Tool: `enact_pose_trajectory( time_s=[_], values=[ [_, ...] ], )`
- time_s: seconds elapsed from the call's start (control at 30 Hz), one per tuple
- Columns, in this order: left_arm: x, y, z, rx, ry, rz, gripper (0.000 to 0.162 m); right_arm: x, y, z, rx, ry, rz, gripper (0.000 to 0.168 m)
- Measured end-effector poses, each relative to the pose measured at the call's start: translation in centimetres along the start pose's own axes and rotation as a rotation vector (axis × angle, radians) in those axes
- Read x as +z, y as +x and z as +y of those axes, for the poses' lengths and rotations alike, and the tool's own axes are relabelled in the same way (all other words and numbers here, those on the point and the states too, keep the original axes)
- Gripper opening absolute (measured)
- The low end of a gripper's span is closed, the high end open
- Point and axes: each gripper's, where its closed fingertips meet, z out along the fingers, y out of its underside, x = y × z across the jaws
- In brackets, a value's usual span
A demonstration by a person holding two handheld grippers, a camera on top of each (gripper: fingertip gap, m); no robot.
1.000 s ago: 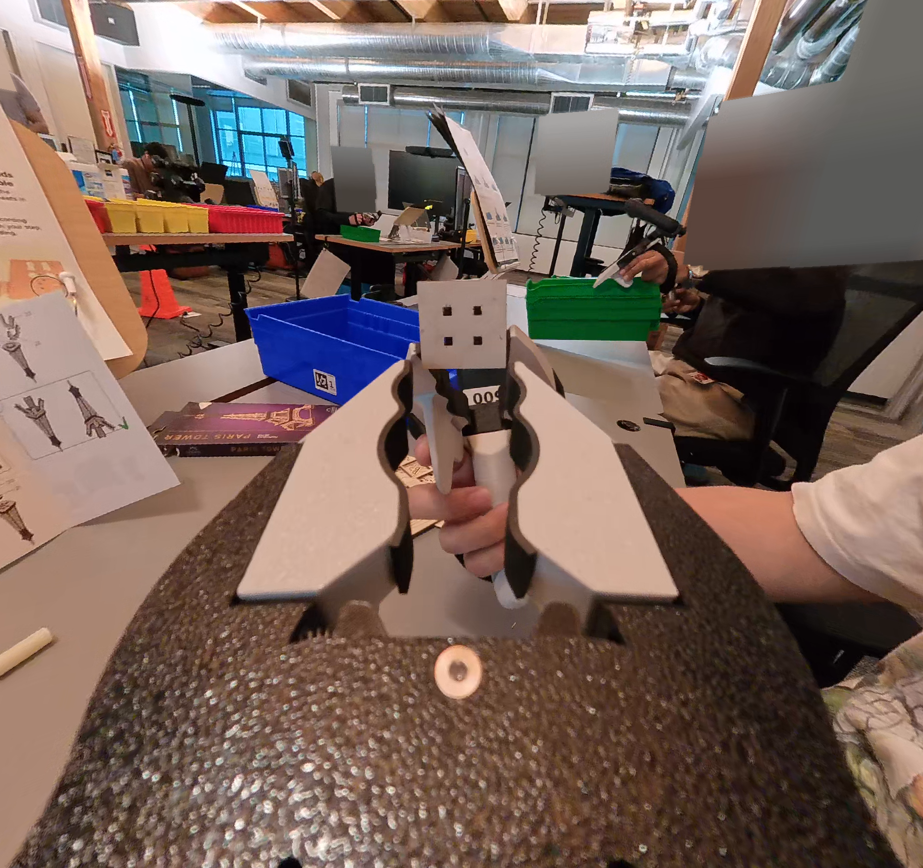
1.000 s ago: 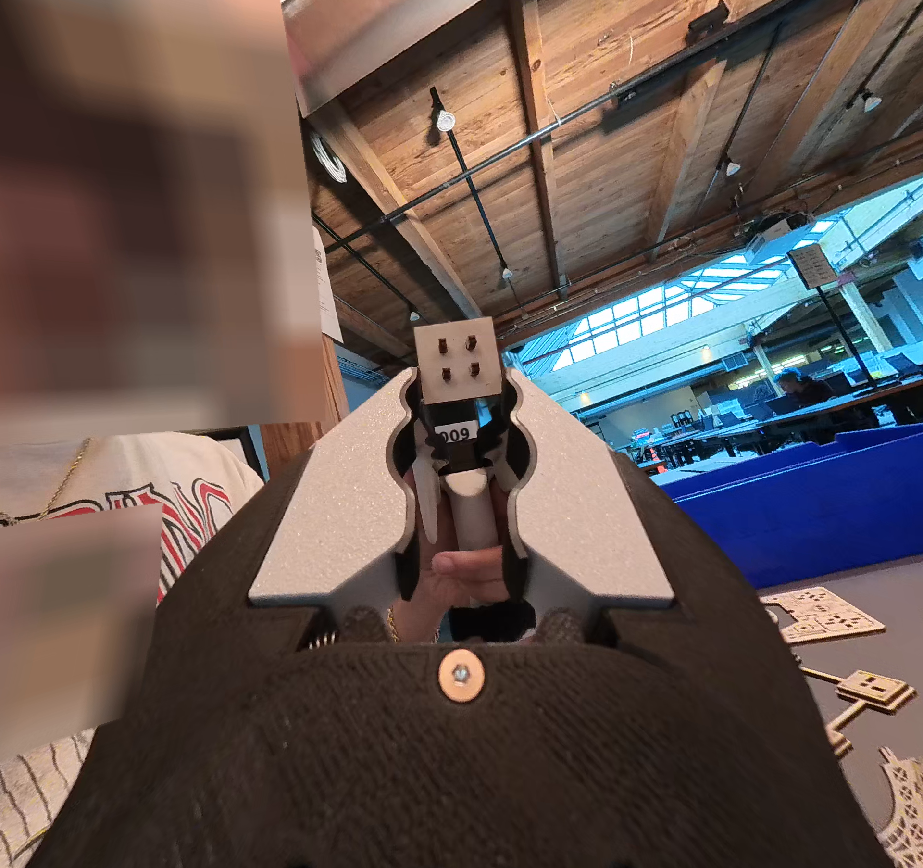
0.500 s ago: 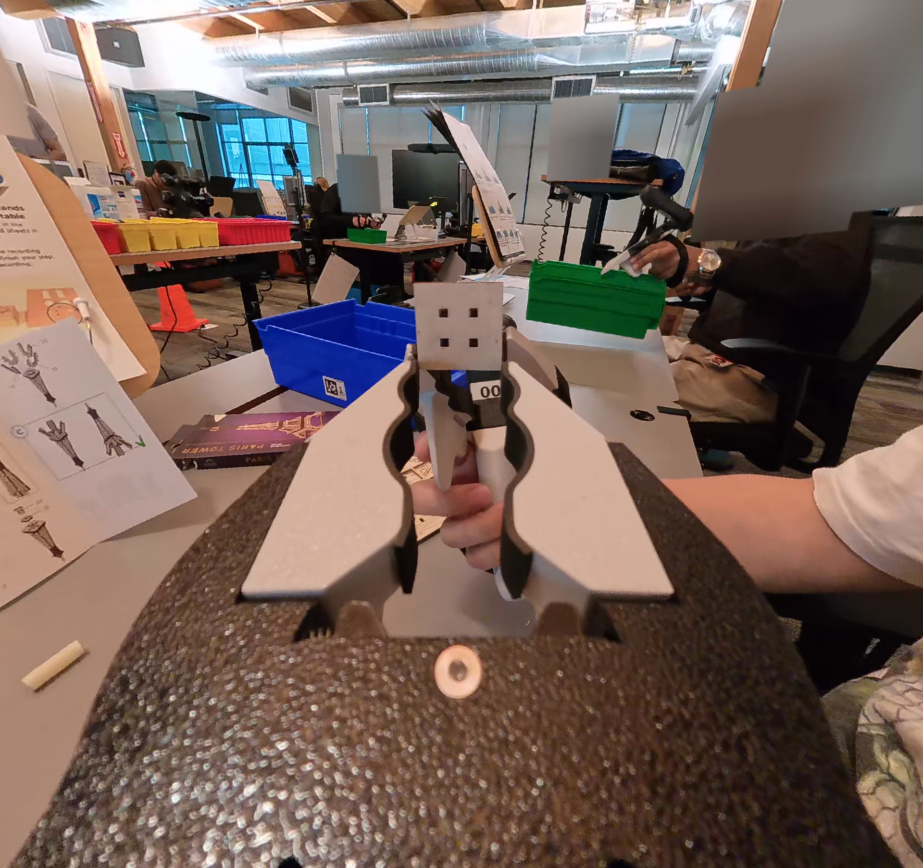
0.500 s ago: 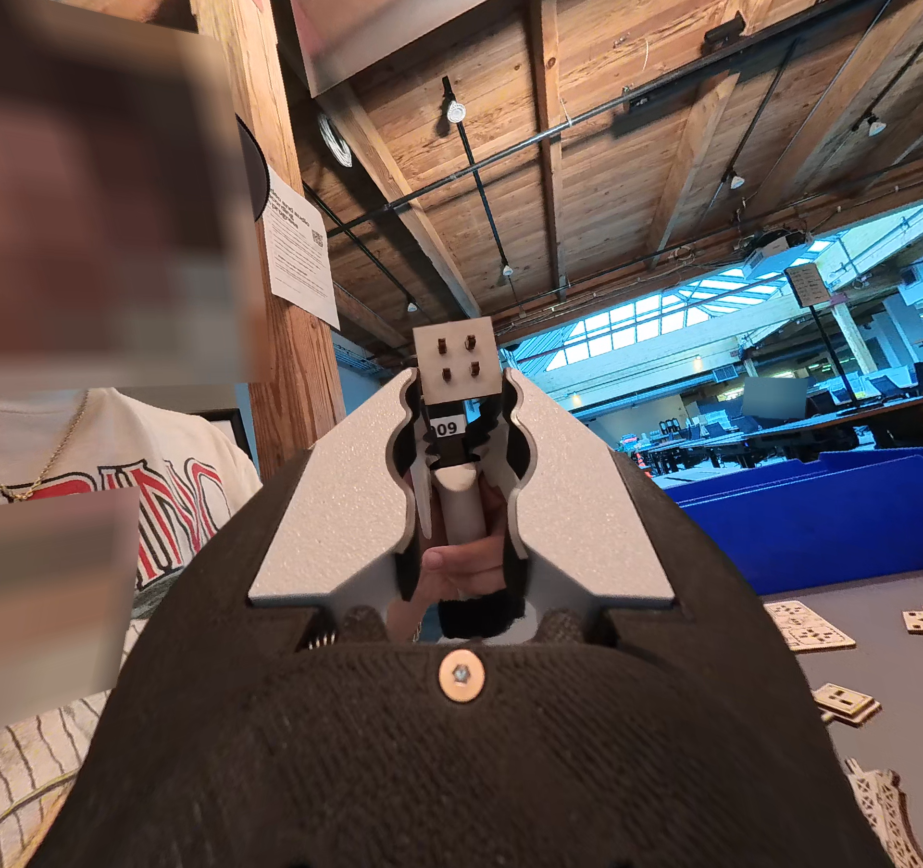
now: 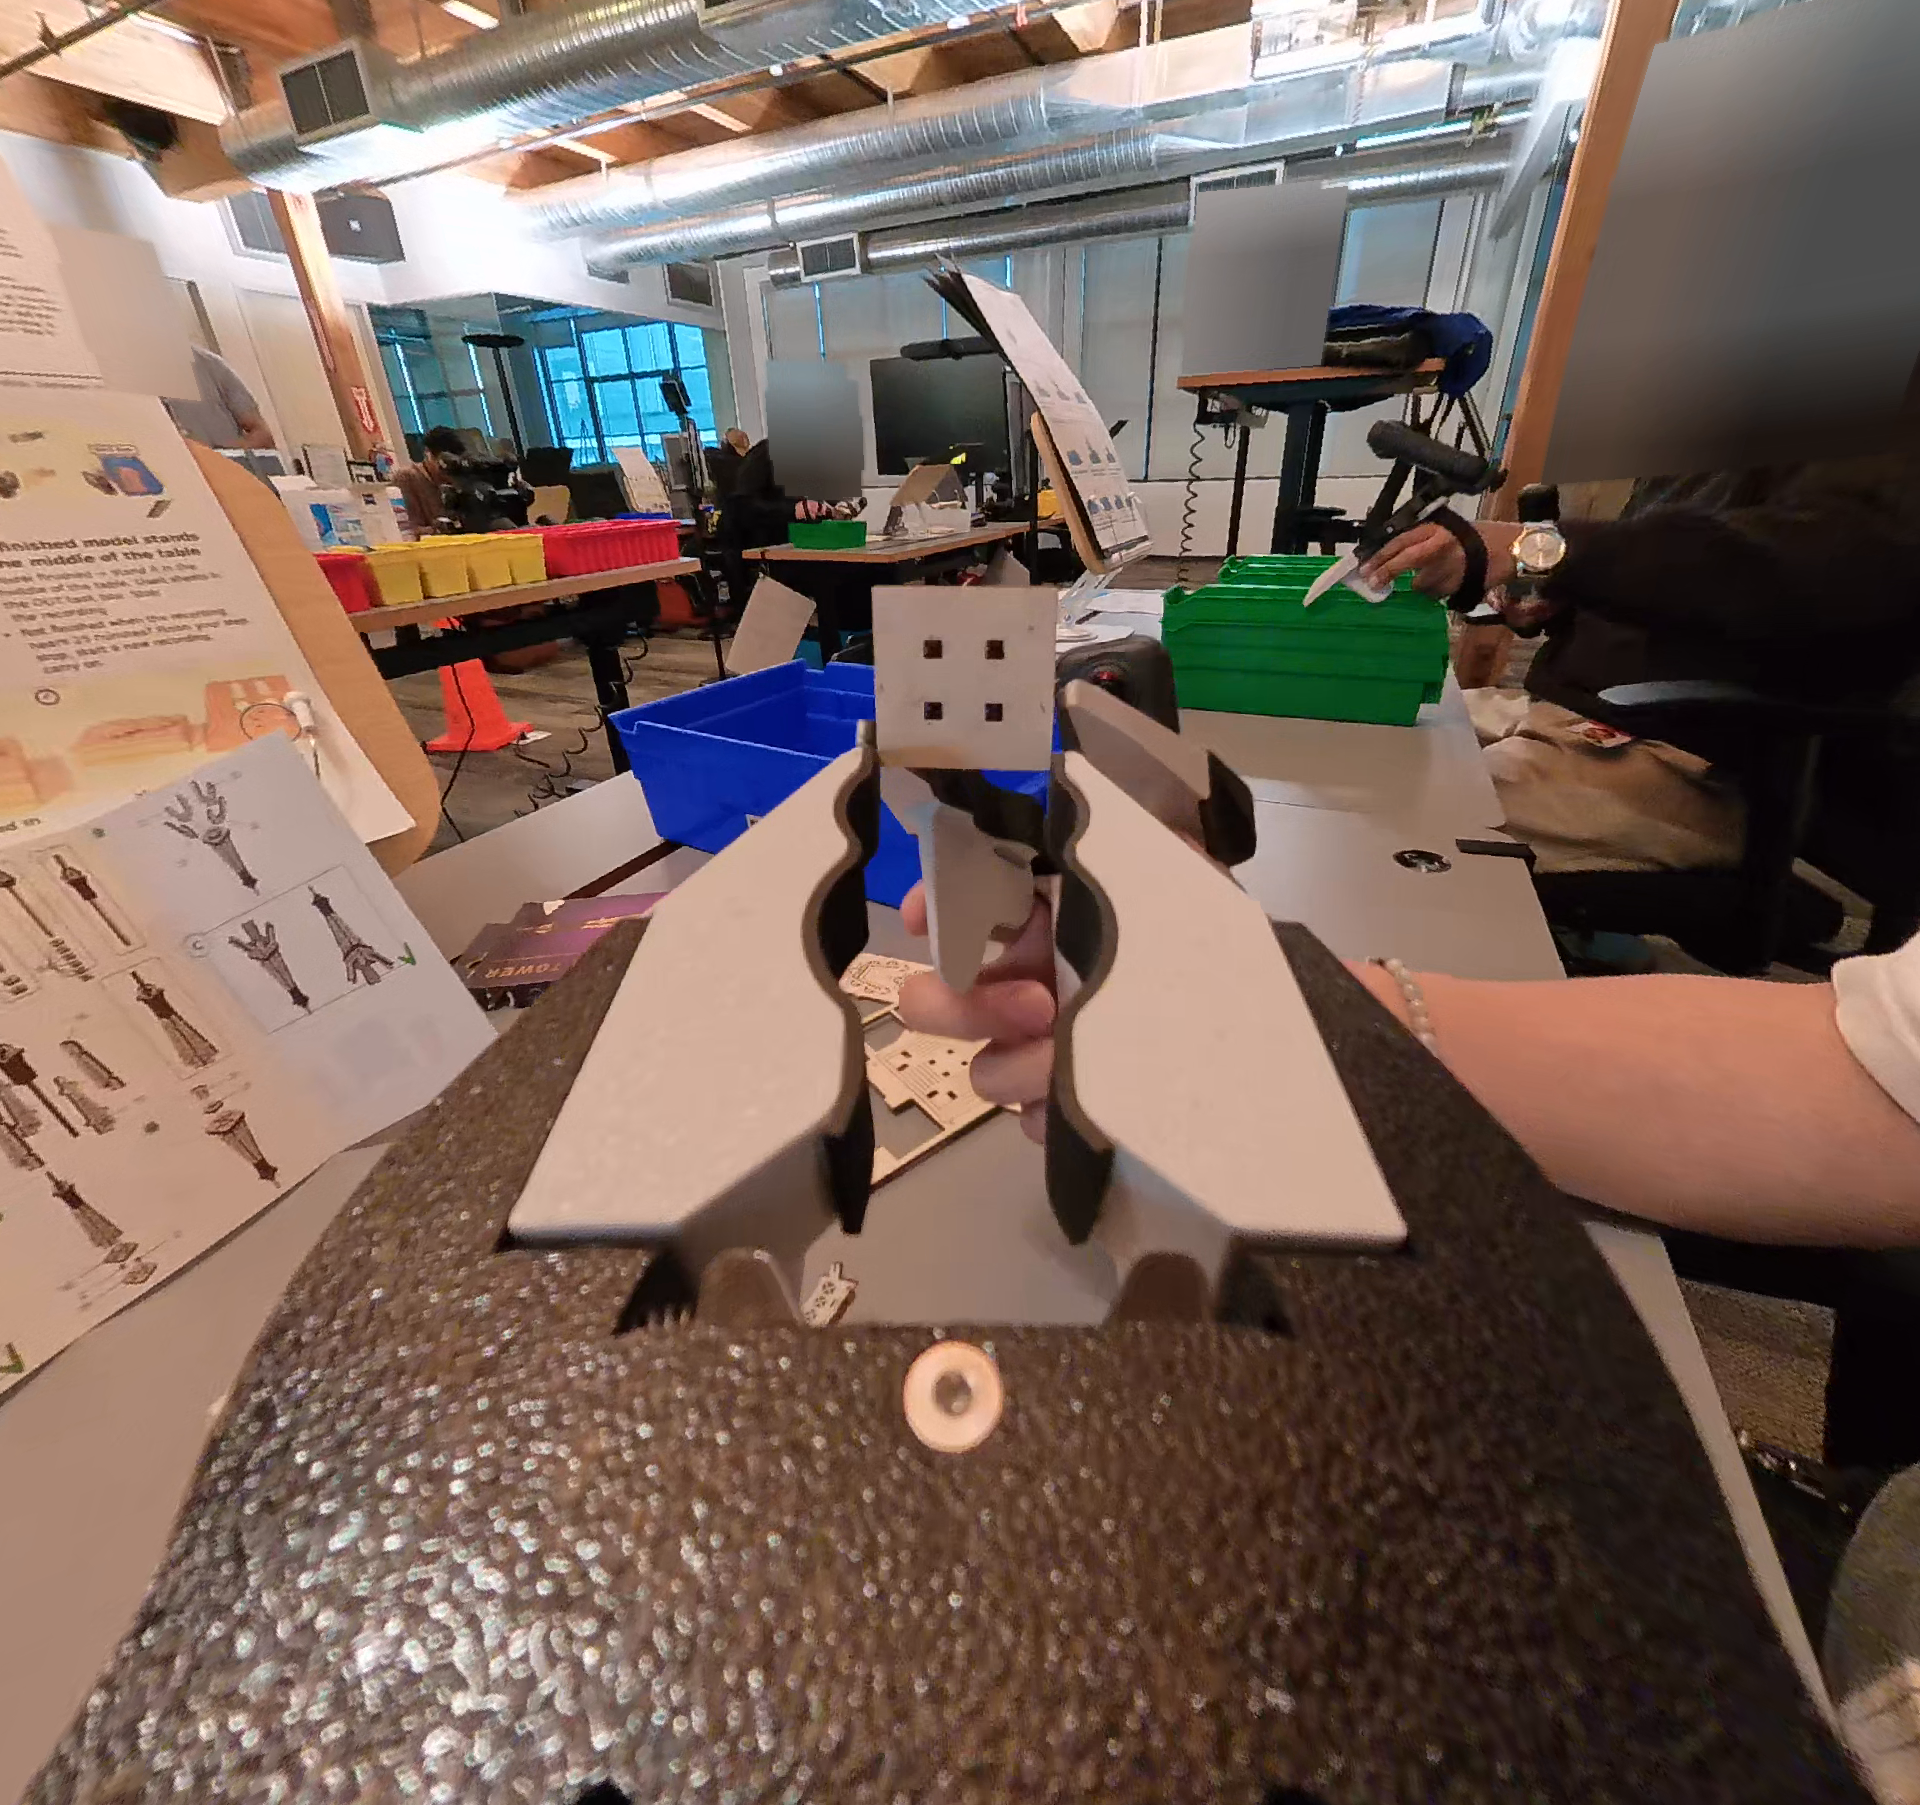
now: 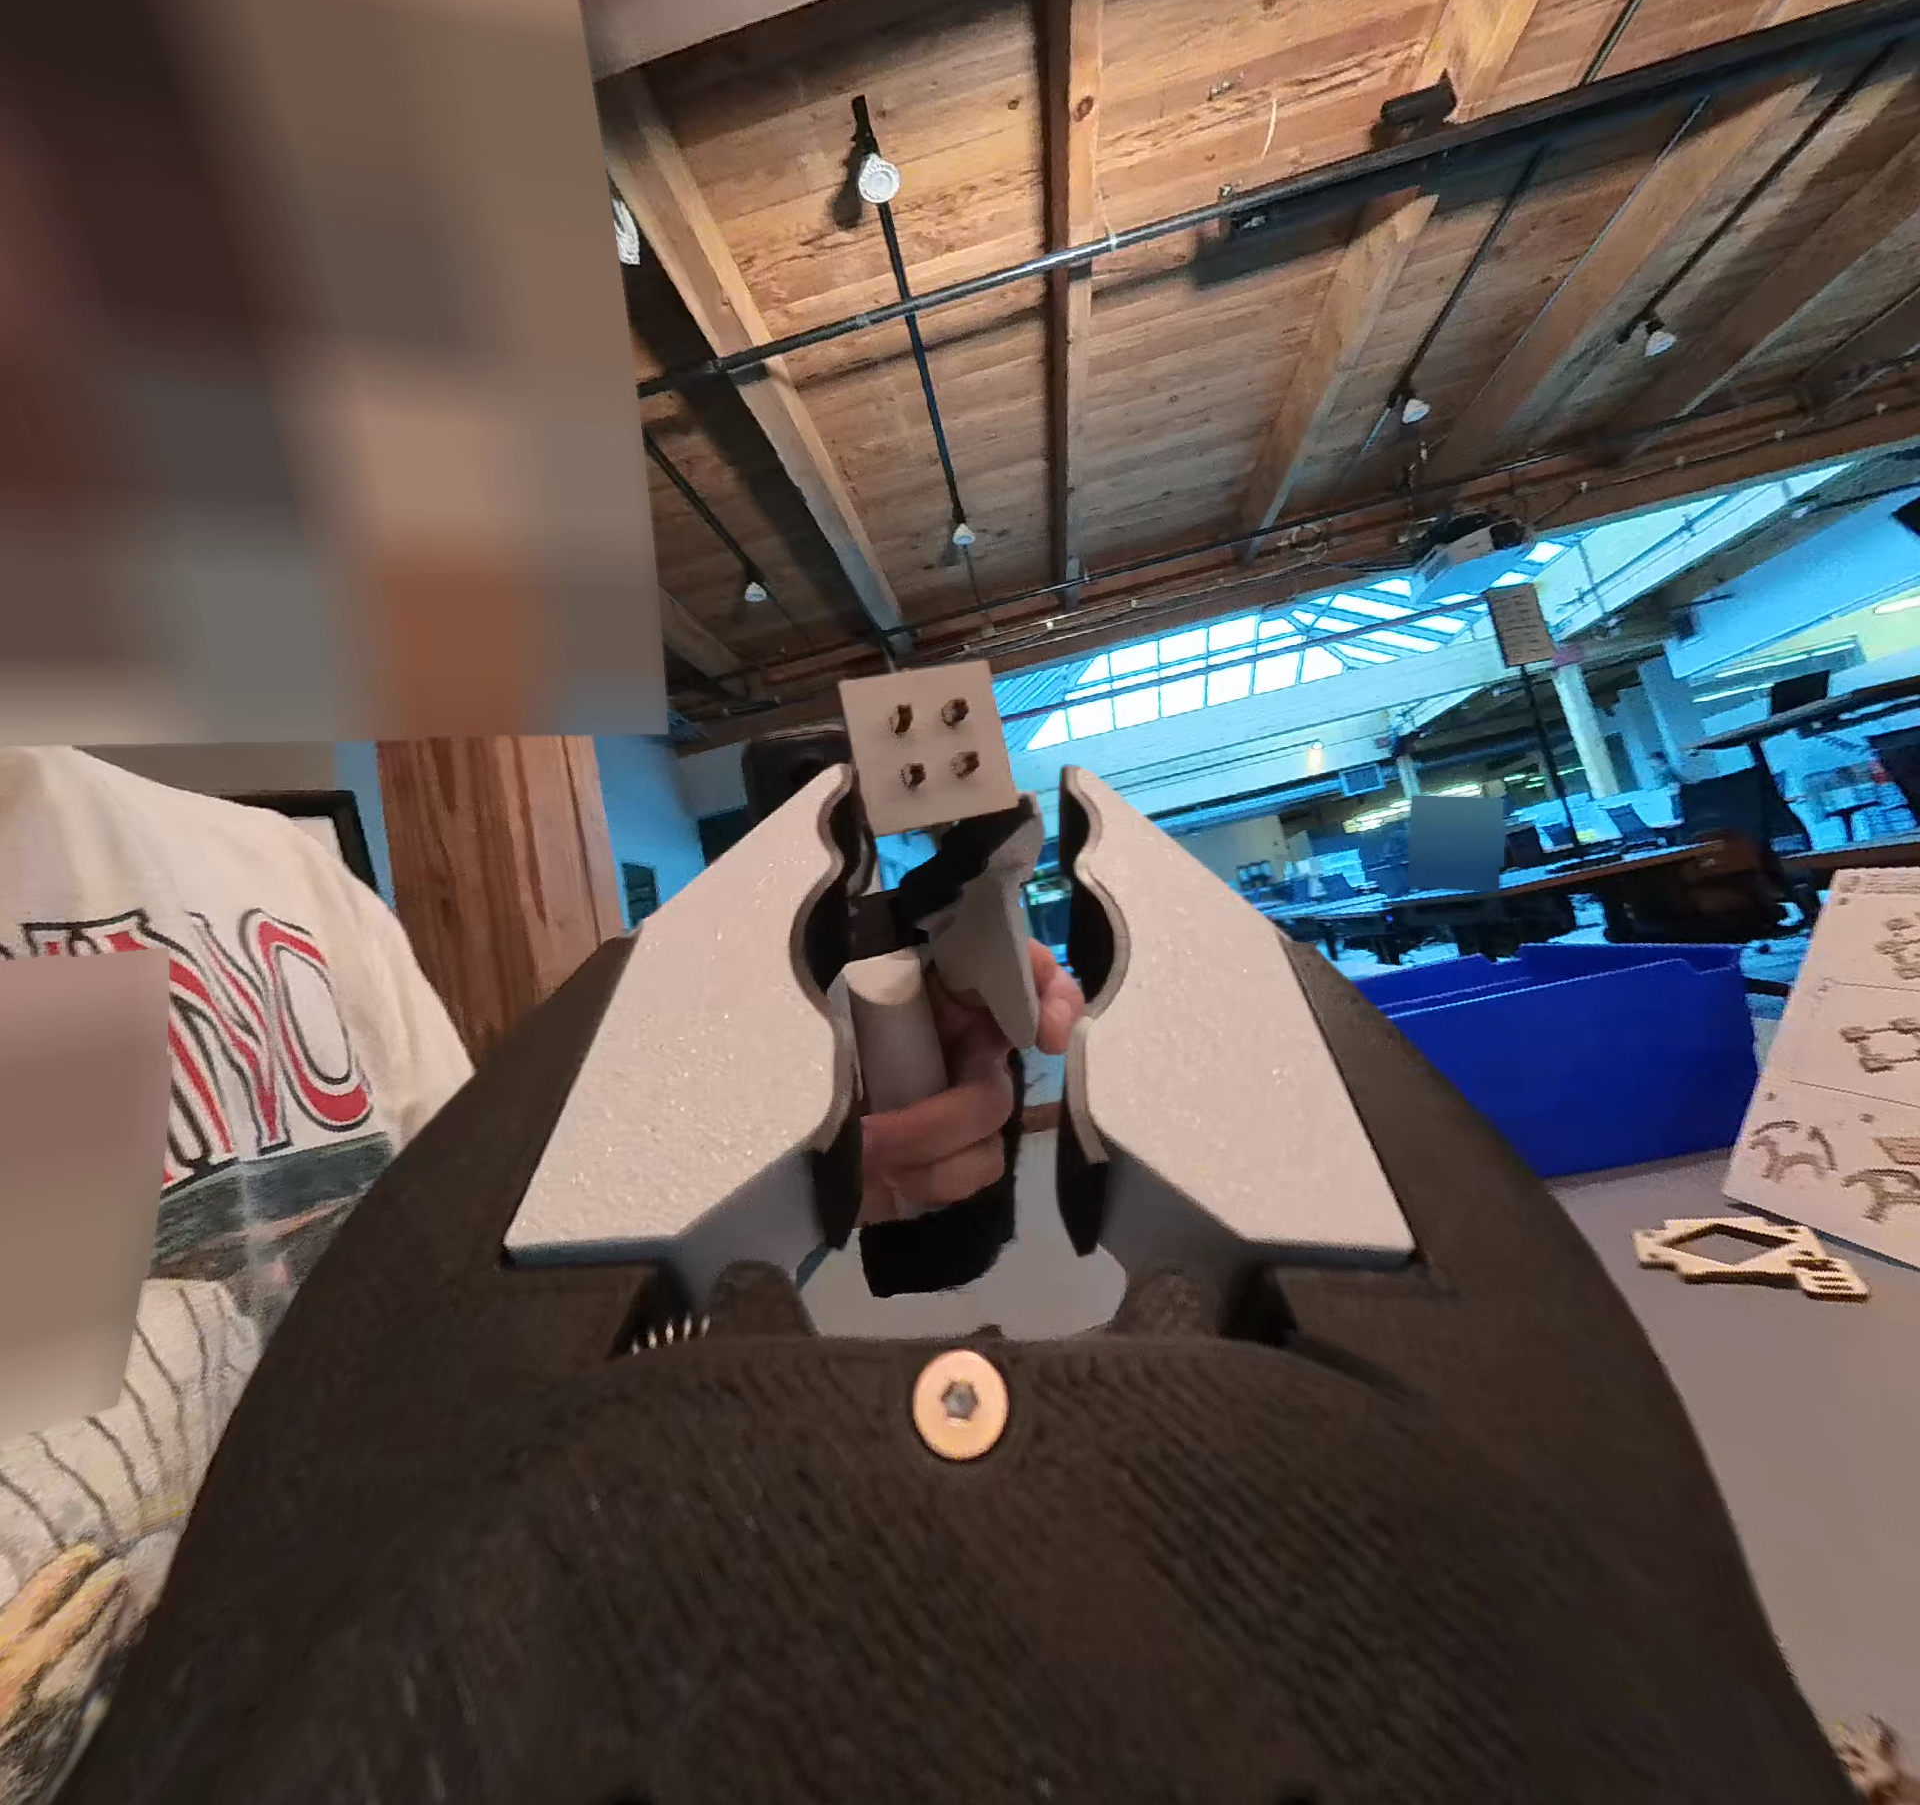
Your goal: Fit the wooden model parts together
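A small square wooden plate [image 5: 964,680] with four holes stands upright between my left gripper's [image 5: 964,768] fingertips, which are shut on its lower edge. The plate also shows in the right wrist view [image 6: 928,747], tilted and against the left finger, with a gap to the right finger. My right gripper [image 6: 956,789] is open and faces the left one; in the left wrist view it [image 5: 1143,779] sits just behind and right of the plate. Loose flat wooden parts [image 5: 925,1059] lie on the grey table [image 5: 1351,882] below; another part [image 6: 1745,1272] shows in the right wrist view.
A blue bin [image 5: 748,758] stands behind the grippers, with green bins [image 5: 1299,654] at the back right. Instruction sheets [image 5: 156,976] and a purple box [image 5: 530,955] are at the left. A punched part sheet [image 6: 1849,1059] lies at the right. A person's arm [image 5: 1610,1101] reaches in from the right. The grippers are tip to tip, or close to it.
My right gripper's jaws have widened off the plate and it has swung to the right of it. My left gripper still holds the plate. Both views have tilted down towards the table.
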Motion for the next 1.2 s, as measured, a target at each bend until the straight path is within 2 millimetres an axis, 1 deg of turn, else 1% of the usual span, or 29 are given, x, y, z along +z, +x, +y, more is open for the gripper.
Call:
enact_pose_trajectory(
  time_s=[0.1,0.2,0.27,0.3,0.33,0.37,0.4,0.5,0.6,0.63,0.7,0.73,0.8,0.87,0.93,0.97,1.03,1.1,1.2],
  values=[
    [-0.6,-0.8,0.6,0.036,-0.059,-0.013,0.029,-0.5,0.4,-0.4,-0.067,-0.037,0.039,0.046],
    [-1.8,-2.5,2.1,0.072,-0.190,-0.023,0.029,-1.7,1.5,-0.5,-0.208,-0.151,0.120,0.051],
    [-2.7,-3.6,4.2,0.086,-0.334,-0.004,0.030,-2.8,3.1,-0.7,-0.304,-0.234,0.217,0.049],
    [-3.0,-4.2,5.4,0.086,-0.415,0.009,0.030,-3.5,4.4,-0.8,-0.341,-0.283,0.283,0.047],
    [-3.4,-4.7,6.7,0.092,-0.494,0.026,0.030,-4.2,5.4,-0.7,-0.370,-0.339,0.330,0.047],
    [-3.6,-5.1,8.0,0.102,-0.572,0.045,0.030,-4.6,6.2,-0.4,-0.390,-0.398,0.359,0.043],
    [-3.8,-5.7,9.1,0.119,-0.643,0.054,0.030,-5.0,6.9,-0.1,-0.405,-0.457,0.384,0.038],
    [-4.0,-7.1,12.5,0.156,-0.855,0.103,0.030,-5.2,8.6,1.4,-0.419,-0.600,0.401,0.033],
    [-3.9,-7.6,14.9,0.170,-1.000,0.161,0.030,-6.1,10.4,4.0,-0.413,-0.802,0.383,0.028],
    [-3.7,-7.8,15.5,0.175,-1.036,0.171,0.030,-6.4,10.5,4.9,-0.402,-0.865,0.348,0.029],
    [-3.8,-7.9,16.7,0.165,-1.121,0.198,0.030,-6.8,9.9,6.8,-0.338,-0.974,0.230,0.030],
    [-3.8,-8.0,17.2,0.161,-1.153,0.202,0.030,-6.9,9.6,7.5,-0.303,-1.012,0.181,0.033],
    [-3.6,-7.9,17.7,0.155,-1.184,0.211,0.030,-6.7,9.6,8.3,-0.276,-1.036,0.124,0.036],
    [-3.4,-7.8,17.9,0.170,-1.196,0.205,0.030,-6.5,9.5,8.9,-0.290,-1.058,0.070,0.038],
    [-3.6,-7.9,18.1,0.195,-1.221,0.197,0.030,-6.7,9.4,9.8,-0.314,-1.124,0.017,0.038],
    [-3.8,-8.0,18.2,0.201,-1.237,0.194,0.030,-7.1,9.7,10.3,-0.328,-1.186,0.004,0.039],
    [-4.0,-8.2,18.4,0.203,-1.260,0.174,0.030,-7.9,10.6,11.1,-0.363,-1.291,0.014,0.046],
    [-4.2,-8.2,18.5,0.196,-1.278,0.163,0.030,-8.2,11.2,11.9,-0.394,-1.356,0.028,0.050],
    [-4.2,-8.0,18.7,0.195,-1.287,0.154,0.030,-8.8,11.1,13.0,-0.400,-1.438,0.013,0.055]
  ],
)
